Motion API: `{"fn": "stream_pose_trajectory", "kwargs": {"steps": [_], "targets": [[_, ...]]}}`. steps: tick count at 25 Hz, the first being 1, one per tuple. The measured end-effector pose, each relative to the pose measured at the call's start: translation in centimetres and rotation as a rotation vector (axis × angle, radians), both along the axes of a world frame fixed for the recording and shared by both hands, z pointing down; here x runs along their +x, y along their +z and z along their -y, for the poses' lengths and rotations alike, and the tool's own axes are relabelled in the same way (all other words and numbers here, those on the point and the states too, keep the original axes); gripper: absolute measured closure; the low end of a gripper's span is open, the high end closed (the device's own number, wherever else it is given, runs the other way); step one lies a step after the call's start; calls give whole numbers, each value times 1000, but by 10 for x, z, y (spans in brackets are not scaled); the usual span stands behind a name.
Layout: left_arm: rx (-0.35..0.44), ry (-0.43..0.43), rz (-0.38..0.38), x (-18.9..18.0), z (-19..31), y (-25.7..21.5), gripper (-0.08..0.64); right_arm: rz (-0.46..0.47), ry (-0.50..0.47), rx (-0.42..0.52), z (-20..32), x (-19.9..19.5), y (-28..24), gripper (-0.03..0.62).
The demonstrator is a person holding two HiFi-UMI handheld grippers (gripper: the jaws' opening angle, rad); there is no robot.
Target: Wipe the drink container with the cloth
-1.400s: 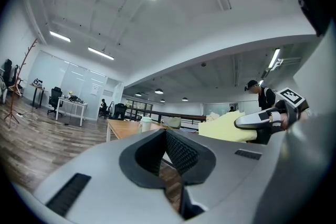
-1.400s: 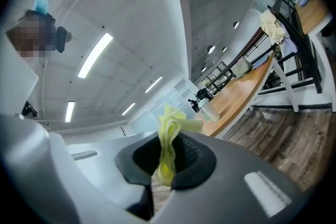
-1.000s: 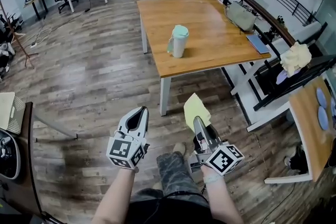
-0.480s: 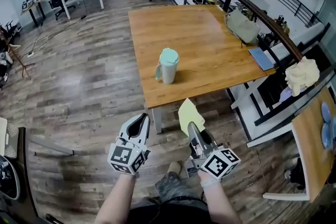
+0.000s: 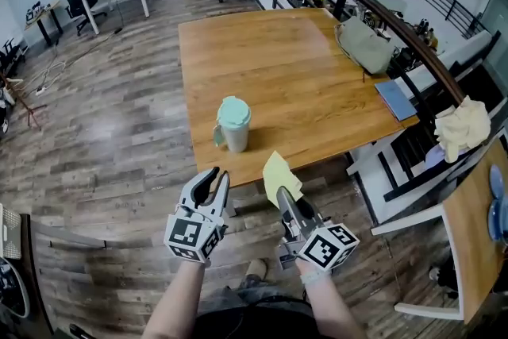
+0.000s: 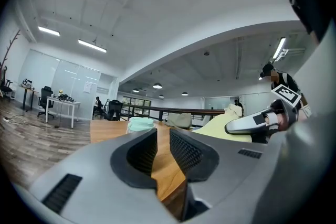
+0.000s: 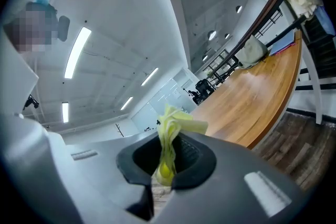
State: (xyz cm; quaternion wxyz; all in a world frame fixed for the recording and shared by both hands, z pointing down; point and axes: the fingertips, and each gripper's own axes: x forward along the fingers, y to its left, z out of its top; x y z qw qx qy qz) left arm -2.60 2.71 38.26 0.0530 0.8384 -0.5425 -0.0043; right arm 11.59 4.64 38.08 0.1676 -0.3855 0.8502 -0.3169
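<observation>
The left tongs (image 5: 213, 177) hang in the air just short of the near edge of the wooden surface (image 5: 302, 67). Their jaws are opening, with only a narrow slot between the ribbed pads, and the left gripper view (image 6: 163, 136) shows nothing in that slot. The right tongs (image 5: 282, 194) are beside them and pinch a yellow cloth (image 5: 279, 175). In the right gripper view (image 7: 167, 157) the cloth (image 7: 172, 124) is bunched between the pressed pads and fans out above them.

The drink cup (image 5: 233, 124), pale with a mint-green lid, stands upright on the surface near its front edge, closer to the left corner. It is ahead of both tongs and apart from them, and neither touches it. In the left gripper view the lid (image 6: 140, 124) peeks over the left jaw.

At the far right of the surface a grey bag (image 5: 363, 45) lies by the railing, and a blue notebook (image 5: 395, 99) lies flat near the right edge. Both are well apart from the cup. A cream rag (image 5: 462, 127) is draped over dark furniture to the right.
</observation>
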Motion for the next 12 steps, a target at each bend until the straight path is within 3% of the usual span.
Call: {"fn": "stream_pose_trajectory", "kwargs": {"steps": [5, 12], "targets": [[-19, -11, 21, 6, 29, 5, 454, 4, -16, -17, 26, 1, 7, 569], [-41, -86, 58, -3, 78, 10, 213, 1, -31, -47, 51, -1, 19, 569]]}}
